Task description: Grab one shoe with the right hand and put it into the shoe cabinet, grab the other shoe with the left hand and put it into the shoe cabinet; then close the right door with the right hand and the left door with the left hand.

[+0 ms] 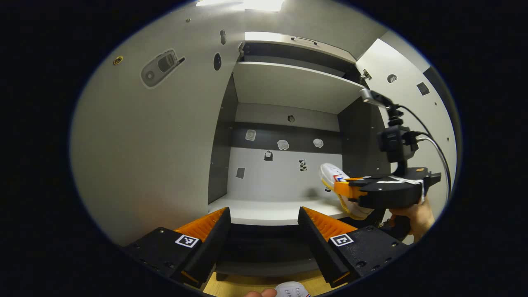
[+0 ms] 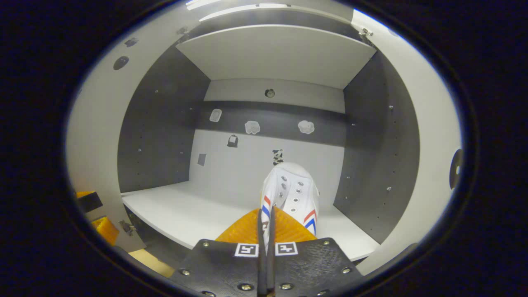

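Left claw (image 1: 264,231) agape; right claw (image 2: 266,231) apparently clamped.

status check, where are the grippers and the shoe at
Right gripper shut on white sneaker with red and blue stripes, held over the grey cabinet shelf. Left gripper open, facing the cabinet. Both doors open, shelf path unobstructed.

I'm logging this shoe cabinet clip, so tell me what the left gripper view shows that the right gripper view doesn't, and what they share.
Left gripper view alone: the right gripper seen from the side with the hand holding it, the left gripper with its fingers apart, and a second shoe at the bottom edge.
Right gripper view alone: the white shoe's eyelets and red and blue stripes from behind, its edge pinched between the right gripper's fingers.
Both: the open cabinet, its lower shelf, and the held shoe above it.
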### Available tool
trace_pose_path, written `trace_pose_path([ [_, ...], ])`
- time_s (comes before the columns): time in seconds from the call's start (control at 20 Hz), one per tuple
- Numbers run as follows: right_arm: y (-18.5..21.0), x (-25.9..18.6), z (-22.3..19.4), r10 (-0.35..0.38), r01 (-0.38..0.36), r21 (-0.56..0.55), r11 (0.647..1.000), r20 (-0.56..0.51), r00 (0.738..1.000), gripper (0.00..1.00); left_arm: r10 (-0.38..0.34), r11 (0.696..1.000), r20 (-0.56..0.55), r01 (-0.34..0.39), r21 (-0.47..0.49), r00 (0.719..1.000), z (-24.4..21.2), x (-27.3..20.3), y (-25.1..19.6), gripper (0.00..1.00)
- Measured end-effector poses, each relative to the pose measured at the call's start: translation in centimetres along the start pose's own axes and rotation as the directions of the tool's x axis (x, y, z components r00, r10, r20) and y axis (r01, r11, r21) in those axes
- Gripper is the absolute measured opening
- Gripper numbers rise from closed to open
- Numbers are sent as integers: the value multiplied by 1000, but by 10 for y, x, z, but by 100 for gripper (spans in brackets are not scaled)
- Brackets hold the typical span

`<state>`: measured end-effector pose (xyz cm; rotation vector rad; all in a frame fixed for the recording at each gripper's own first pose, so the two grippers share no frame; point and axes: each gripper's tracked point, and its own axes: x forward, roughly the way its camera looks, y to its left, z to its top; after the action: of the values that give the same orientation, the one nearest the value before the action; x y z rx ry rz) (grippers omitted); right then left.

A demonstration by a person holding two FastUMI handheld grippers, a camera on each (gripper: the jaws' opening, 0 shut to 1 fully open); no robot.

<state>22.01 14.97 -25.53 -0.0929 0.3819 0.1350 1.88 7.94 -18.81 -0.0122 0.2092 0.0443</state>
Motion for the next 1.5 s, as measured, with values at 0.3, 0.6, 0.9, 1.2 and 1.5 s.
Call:
trace_pose_path([
  [0.3, -27, -2, 33, -80, 82, -21, 996, 59, 995, 21, -12, 1000, -48, 11, -12, 999, -16, 8, -7, 100],
  [0.6, -28, -36, 48, -53, 50, 26, 998, 119, 991, 20, 8, 1000, -69, -8, 4, 998, -22, 11, -5, 99],
  [0.9, -17, -100, 18, -32, 17, 76, 997, 202, 979, 20, 32, 999, -66, -30, 33, 997, -22, 10, -3, 100],
  [1.2, -18, -141, 13, -11, -25, 131, 991, 267, 964, 19, 28, 999, -74, -26, 39, 997, -25, 12, -8, 100],
  [1.5, -30, -153, 17, -31, -7, 129, 992, 295, 955, 20, 23, 999, -116, -18, 42, 993, -38, 16, -16, 100],
])
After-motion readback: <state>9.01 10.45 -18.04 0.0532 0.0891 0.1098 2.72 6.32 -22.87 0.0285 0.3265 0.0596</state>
